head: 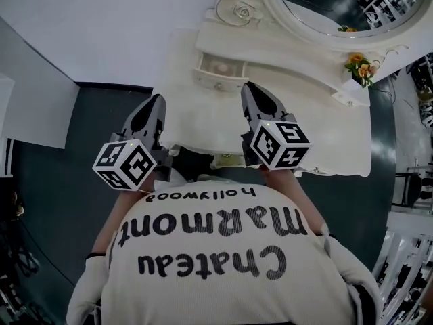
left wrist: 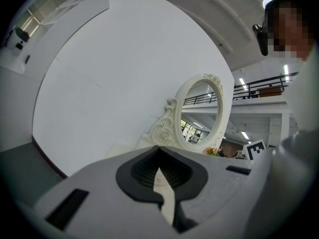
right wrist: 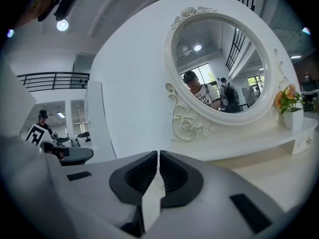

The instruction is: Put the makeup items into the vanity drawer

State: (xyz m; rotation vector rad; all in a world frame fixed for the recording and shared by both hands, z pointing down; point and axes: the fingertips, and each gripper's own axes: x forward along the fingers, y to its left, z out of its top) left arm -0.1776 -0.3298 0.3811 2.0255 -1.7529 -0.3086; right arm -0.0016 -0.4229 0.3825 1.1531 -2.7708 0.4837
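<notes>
Head view: vanity drawer [head: 220, 70] open, ahead between left tool [head: 157, 101] and right tool [head: 252, 90]; both pinched closed, empty

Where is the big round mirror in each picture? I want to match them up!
Head view: the mirror is at the top right, cut off by the top edge.
Left gripper view: the mirror stands a little right of the middle, seen from the side.
Right gripper view: the mirror fills the upper middle and right.
Shared landmark: the orange flowers sit by the mirror's bottom edge.
</notes>
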